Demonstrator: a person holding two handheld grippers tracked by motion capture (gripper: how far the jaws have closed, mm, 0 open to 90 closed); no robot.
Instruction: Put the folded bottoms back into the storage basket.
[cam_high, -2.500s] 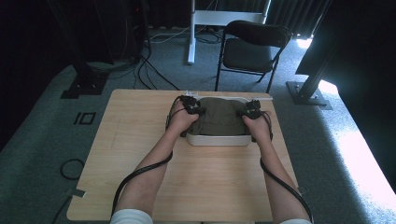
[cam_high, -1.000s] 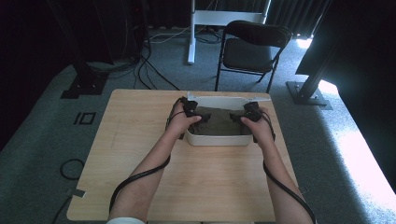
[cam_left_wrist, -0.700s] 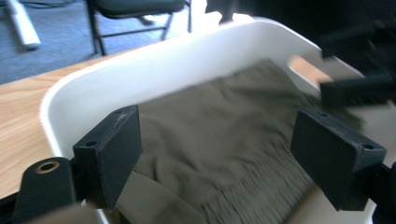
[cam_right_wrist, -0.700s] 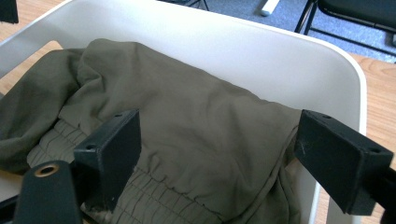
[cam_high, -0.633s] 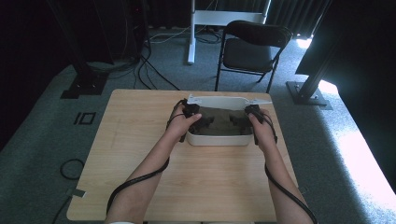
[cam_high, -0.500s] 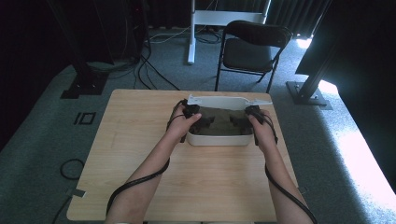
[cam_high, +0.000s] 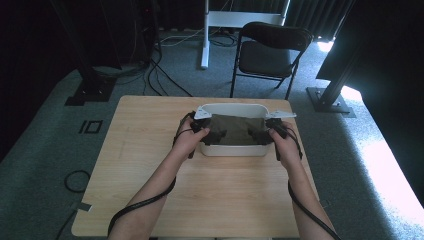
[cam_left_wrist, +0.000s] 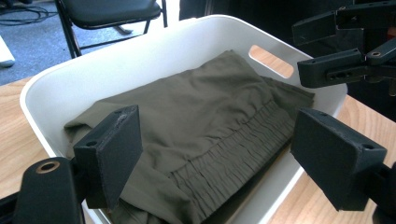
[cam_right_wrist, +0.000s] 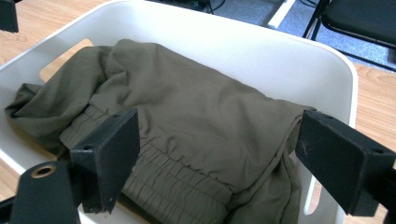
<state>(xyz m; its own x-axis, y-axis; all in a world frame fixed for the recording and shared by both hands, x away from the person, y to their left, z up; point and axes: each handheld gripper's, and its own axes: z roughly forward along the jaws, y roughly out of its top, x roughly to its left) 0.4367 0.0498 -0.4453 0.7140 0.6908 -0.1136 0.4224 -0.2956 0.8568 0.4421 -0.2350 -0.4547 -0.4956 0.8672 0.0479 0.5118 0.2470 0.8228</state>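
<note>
Holding both hand-held grippers open, left (cam_high: 207, 131) and right (cam_high: 260, 136), you have just widened the right one above the folded olive garment (cam_high: 235, 131). It lies inside the white tub (cam_high: 230, 107), with bare desk (cam_high: 150, 130) all around.

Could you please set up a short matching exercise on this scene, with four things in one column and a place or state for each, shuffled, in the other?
Things:
1. folded olive-green cloth garment
2. white plastic tub with handle slots
3. black folding chair
4. left gripper

Places or states:
A. stands on the grey carpet beyond the far edge of the table
B. lies inside the tub, elastic waistband toward the person
C. jaws open at the tub's left end, gripping nothing
D. sits on the light wooden table, toward its far edge

Pairs: 1-B, 2-D, 3-A, 4-C
</note>
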